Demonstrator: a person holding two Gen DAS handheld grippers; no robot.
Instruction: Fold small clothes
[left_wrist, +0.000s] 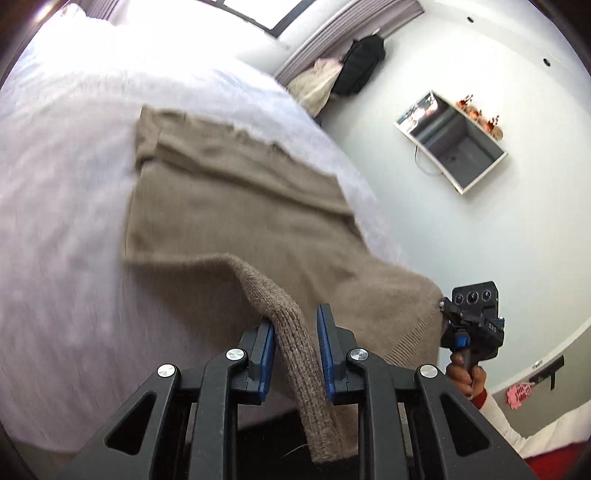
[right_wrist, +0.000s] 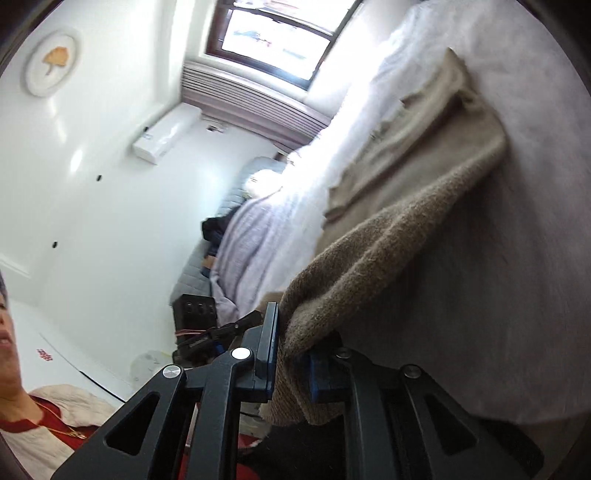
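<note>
A brown knitted sweater (left_wrist: 236, 206) lies spread on a white bed (left_wrist: 62, 192), its near hem lifted off the sheet. My left gripper (left_wrist: 295, 332) has one hem corner between its blue pads; the right pad stands a little off the knit. My right gripper (right_wrist: 291, 343) is shut on the other hem corner of the sweater (right_wrist: 417, 177) and holds it above the bed (right_wrist: 498, 277). The right gripper also shows in the left wrist view (left_wrist: 443, 306), pinching the sweater's far corner. The left gripper shows dimly in the right wrist view (right_wrist: 255, 317).
A window (right_wrist: 273, 37) and a radiator (right_wrist: 251, 107) are beyond the bed's head. A wall picture (left_wrist: 450, 140), hanging bags (left_wrist: 362, 66) and the person's sleeve (left_wrist: 498, 417) are at the right. The person's face and shirt (right_wrist: 33, 424) are at the lower left.
</note>
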